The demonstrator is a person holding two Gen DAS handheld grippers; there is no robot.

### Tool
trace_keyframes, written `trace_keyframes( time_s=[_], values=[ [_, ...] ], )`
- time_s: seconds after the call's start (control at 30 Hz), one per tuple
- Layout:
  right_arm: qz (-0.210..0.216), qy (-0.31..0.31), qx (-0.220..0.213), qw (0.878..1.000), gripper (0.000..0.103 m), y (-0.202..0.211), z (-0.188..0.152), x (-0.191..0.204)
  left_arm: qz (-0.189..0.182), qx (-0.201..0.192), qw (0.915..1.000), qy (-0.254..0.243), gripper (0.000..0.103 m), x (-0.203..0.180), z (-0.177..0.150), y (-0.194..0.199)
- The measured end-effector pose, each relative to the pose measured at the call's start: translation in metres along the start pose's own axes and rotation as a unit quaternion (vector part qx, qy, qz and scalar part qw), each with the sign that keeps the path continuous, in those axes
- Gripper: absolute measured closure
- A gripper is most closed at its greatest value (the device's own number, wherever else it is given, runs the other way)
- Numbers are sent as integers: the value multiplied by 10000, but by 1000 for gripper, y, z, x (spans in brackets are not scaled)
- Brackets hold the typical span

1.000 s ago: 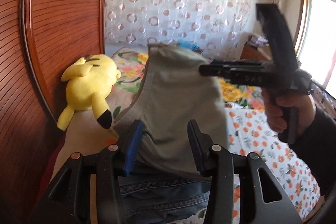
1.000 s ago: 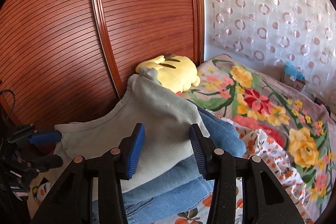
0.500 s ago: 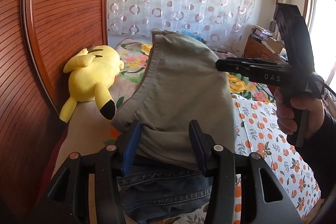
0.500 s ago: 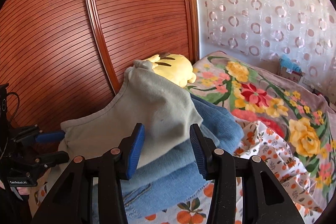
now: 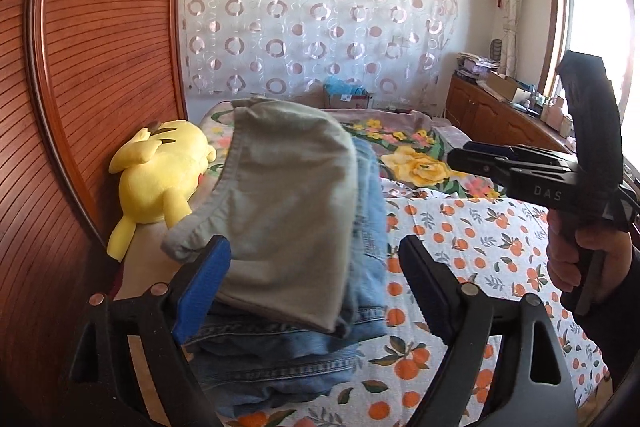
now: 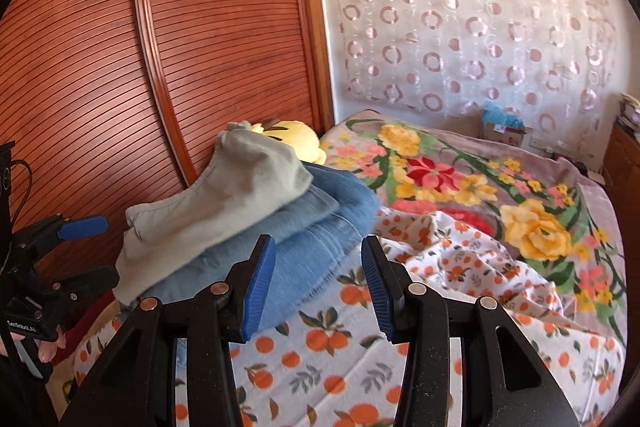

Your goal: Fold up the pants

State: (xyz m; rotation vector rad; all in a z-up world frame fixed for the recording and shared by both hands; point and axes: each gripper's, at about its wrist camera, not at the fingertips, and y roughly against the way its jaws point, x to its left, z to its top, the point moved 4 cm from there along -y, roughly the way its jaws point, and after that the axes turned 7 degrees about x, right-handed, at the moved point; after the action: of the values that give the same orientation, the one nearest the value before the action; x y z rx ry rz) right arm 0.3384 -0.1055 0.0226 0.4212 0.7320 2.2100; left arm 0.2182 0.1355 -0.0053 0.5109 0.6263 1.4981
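Folded grey-green pants (image 5: 280, 203) lie on top of a stack of folded blue jeans (image 5: 280, 359) on the bed; both show in the right wrist view, the pants (image 6: 224, 203) above the jeans (image 6: 304, 239). My left gripper (image 5: 316, 287) is open, its jaws wide apart just before the near end of the stack, holding nothing. My right gripper (image 6: 318, 287) is open and empty, just right of the jeans' end. It also shows in the left wrist view (image 5: 480, 159), and the left gripper shows in the right wrist view (image 6: 92, 247).
A yellow plush toy (image 5: 160, 179) lies against the wooden wardrobe door (image 5: 80, 107) left of the stack. The bed has an orange-print sheet (image 6: 360, 367) and a floral blanket (image 6: 460, 179). A wooden cabinet (image 5: 500, 115) stands by the window.
Both grippers have drawn back from the grey-green pants, which now rest on the jeans stack. The left jaws have opened wider. The right gripper has moved off to the right.
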Motion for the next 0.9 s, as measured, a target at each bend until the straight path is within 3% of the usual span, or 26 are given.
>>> trace_keyframes(
  time_s=[0.33, 0.5, 0.9],
  values=[
    [-700, -351, -199, 9967, 50, 85, -46, 9, -297, -245, 9989, -283, 16, -51, -2, 17],
    [-1085, -459, -378, 9923, 36, 131, -69, 24, -295, -416, 9979, -412, 16, -79, -6, 31],
    [-1912, -890, -869, 9736, 32, 223, -132, 81, -657, -731, 9924, -741, 16, -130, -28, 77]
  ],
)
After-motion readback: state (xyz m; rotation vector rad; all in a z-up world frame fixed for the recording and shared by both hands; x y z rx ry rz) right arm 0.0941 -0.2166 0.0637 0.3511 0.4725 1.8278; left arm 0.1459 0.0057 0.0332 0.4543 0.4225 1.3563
